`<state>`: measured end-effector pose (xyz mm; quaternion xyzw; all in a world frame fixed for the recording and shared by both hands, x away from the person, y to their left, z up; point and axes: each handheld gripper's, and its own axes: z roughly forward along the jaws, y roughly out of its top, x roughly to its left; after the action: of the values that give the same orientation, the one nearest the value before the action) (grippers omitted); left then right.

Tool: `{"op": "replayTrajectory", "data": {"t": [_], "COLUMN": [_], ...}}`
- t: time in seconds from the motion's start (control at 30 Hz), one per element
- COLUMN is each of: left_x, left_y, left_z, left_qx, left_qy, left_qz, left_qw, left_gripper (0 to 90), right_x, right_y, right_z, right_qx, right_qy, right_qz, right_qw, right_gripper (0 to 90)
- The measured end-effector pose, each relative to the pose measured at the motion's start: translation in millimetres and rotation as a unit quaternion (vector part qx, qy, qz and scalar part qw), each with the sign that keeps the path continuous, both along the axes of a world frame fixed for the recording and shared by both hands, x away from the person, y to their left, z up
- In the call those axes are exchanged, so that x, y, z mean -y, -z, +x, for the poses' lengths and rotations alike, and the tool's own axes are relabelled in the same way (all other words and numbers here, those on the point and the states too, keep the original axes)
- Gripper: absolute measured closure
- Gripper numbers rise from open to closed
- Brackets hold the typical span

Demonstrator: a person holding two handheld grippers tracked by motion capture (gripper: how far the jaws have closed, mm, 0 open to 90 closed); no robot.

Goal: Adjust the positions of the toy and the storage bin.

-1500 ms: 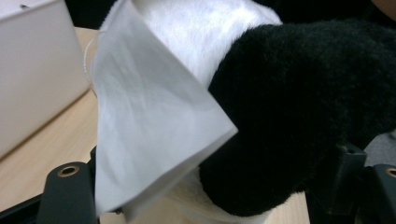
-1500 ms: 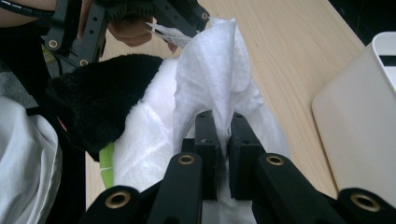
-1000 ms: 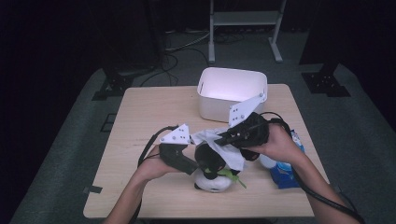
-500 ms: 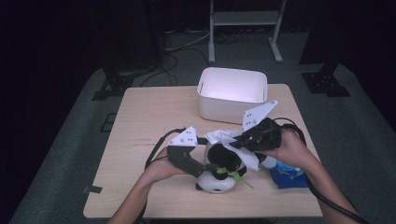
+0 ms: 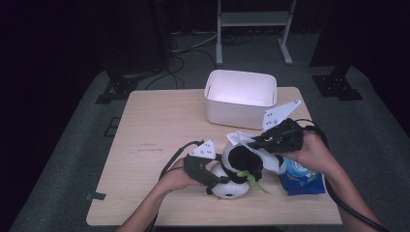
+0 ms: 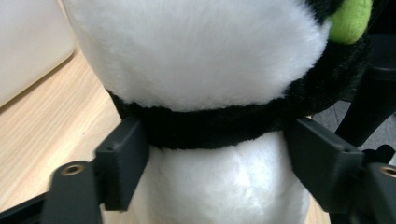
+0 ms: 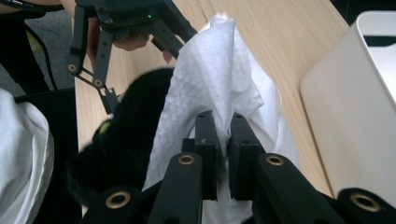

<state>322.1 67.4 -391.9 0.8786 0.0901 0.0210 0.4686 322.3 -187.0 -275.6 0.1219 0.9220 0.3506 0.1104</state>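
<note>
- High view: a white bin (image 5: 240,96) sits at the bench's (image 5: 154,130) far edge and a blue packet (image 5: 302,180) near its right front corner, beside the plush panda (image 5: 232,181).
- Left gripper view: the left hand-held gripper (image 6: 219,154) is clenched around the panda's (image 6: 201,56) black band.
- Right gripper view: the right hand-held gripper (image 7: 224,140) pinches a white tissue (image 7: 210,79) — draped over the panda.

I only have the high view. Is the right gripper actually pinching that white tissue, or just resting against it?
Observer: Pinching. In the right gripper view the right gripper has its jaws shut on a fold of the white tissue.
Operator: And the left one on the panda?
Observer: The left gripper has a jaw on each side of the plush panda, at its black band.
Operator: Anything green there?
Observer: Yes, a green plush piece at the upper right of the left gripper view.
</note>
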Motion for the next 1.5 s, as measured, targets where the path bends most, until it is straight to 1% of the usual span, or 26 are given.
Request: {"op": "replayTrajectory", "data": {"t": [0.1,0.2,0.23,0.3,0.33,0.37,0.4,0.43,0.47,0.5,0.53,0.6,0.67,0.7,0.73,0.77,0.8,0.83,0.93,1.03,1.13,1.2,1.33,1.37,1.43,1.5], "left_x": [0.1,-0.4,-0.7,-1.2,-1.2,-1.0,-1.1,-0.6,1.2,4.2,6.6,9.5,10.3,10.3,9.4,8.9,8.4,7.6,4.6,0.8,-5.5,-9.4,-17.3,-19.5,-23.3,-26.1], "left_y": [0.8,0.6,0.8,0.3,0.2,0.3,0.9,2.1,4.7,9.4,13.3,18.8,21.7,21.7,22.1,22.3,22.1,20.7,17.3,14.1,7.2,1.5,-6.5,-8.2,-10.3,-11.5], "left_z": [-1.3,-1.5,-1.1,-0.5,-0.4,-0.8,-1.0,-0.6,-0.4,-0.8,-0.4,1.6,3.2,3.2,3.2,3.2,3.3,3.5,2.6,3.3,4.3,3.2,3.3,3.3,3.7,4.6], "left_qx": [0.002,0.001,0.003,-0.004,-0.009,-0.009,-0.007,-0.012,-0.018,-0.017,-0.014,-0.021,-0.028,-0.028,-0.024,-0.025,-0.024,-0.024,-0.017,-0.017,-0.009,0.002,0.009,0.011,0.013,0.009], "left_qy": [0.001,0.003,0.003,0.001,0.001,-0.003,-0.005,-0.003,-0.003,-0.006,-0.006,-0.007,-0.006,-0.006,0.000,-0.001,-0.003,-0.005,-0.004,-0.004,-0.007,-0.012,-0.014,-0.013,-0.014,-0.015], "left_qz": [-0.005,-0.001,0.003,0.001,0.002,0.005,0.007,0.009,0.017,0.029,0.036,0.041,0.035,0.035,0.027,0.023,0.019,0.015,0.017,0.016,0.029,0.044,0.059,0.063,0.064,0.065], "left_qw": [1.0000,1.0000,1.0000,1.0000,1.0000,0.9999,0.9999,0.9999,0.9997,0.9994,0.9992,0.9989,0.9990,0.9990,0.9994,0.9994,0.9995,0.9996,0.9997,0.9997,0.9995,0.9990,0.9981,0.9979,0.9978,0.9977], "left_gripper": [29.8,29.3,27.9,24.7,21.6,17.3,15.3,14.2,12.1,9.4,8.9,5.0,4.7,7.2,12.9,16.7,19.7,22.5,29.4,31.4,32.3,32.3,33.5,33.8,34.6,35.2], "right_x": [-8.7,-14.7,-15.2,-14.4,-12.2,-8.9,-4.9,0.5,3.8,8.0,12.3,16.3,20.2,20.2,23.2,23.5,23.5,23.6,23.4,22.0,18.2,15.5,10.5,10.1,9.6,9.5], "right_y": [-4.2,-2.6,-0.7,3.6,5.1,6.6,8.2,11.0,12.7,14.7,17.0,19.7,21.5,21.5,22.4,21.6,20.3,18.2,12.9,10.1,8.5,9.1,14.5,16.4,20.3,23.1], "right_z": [-0.5,0.4,1.3,1.6,2.1,2.8,4.1,5.8,6.8,8.0,8.5,8.0,7.1,7.1,7.1,6.7,6.2,5.9,5.7,7.5,8.8,9.8,12.7,13.5,14.1,15.4], "right_qx": [0.002,0.001,-0.002,-0.001,0.001,0.001,0.001,-0.001,-0.003,-0.008,-0.013,-0.013,-0.016,-0.016,-0.016,-0.016,-0.012,-0.003,-0.001,-0.003,-0.002,-0.001,-0.007,-0.009,-0.018,-0.025], "right_qy": [-0.009,-0.008,-0.009,0.000,0.006,0.014,0.021,0.030,0.035,0.038,0.040,0.043,0.047,0.047,0.049,0.051,0.053,0.055,0.053,0.047,0.043,0.040,0.043,0.042,0.039,0.036], "right_qz": [-0.002,-0.017,-0.026,-0.040,-0.047,-0.049,-0.050,-0.051,-0.050,-0.045,-0.038,-0.036,-0.033,-0.033,-0.037,-0.041,-0.047,-0.051,-0.042,-0.031,-0.027,-0.034,-0.059,-0.059,-0.055,-0.051], "right_qw": [1.0000,0.9998,0.9996,0.9992,0.9989,0.9987,0.9985,0.9982,0.9981,0.9982,0.9984,0.9983,0.9982,0.9982,0.9980,0.9977,0.9974,0.9972,0.9977,0.9984,0.9987,0.9986,0.9973,0.9973,0.9976,0.9977], "right_gripper": [83.5,83.6,83.7,83.7,83.7,83.8,83.8,83.8,83.9,83.9,83.9,83.9,83.9,83.9,83.8,83.8,83.8,83.7,83.8,83.8,83.8,83.8,83.8,83.8,83.7,83.7]}}
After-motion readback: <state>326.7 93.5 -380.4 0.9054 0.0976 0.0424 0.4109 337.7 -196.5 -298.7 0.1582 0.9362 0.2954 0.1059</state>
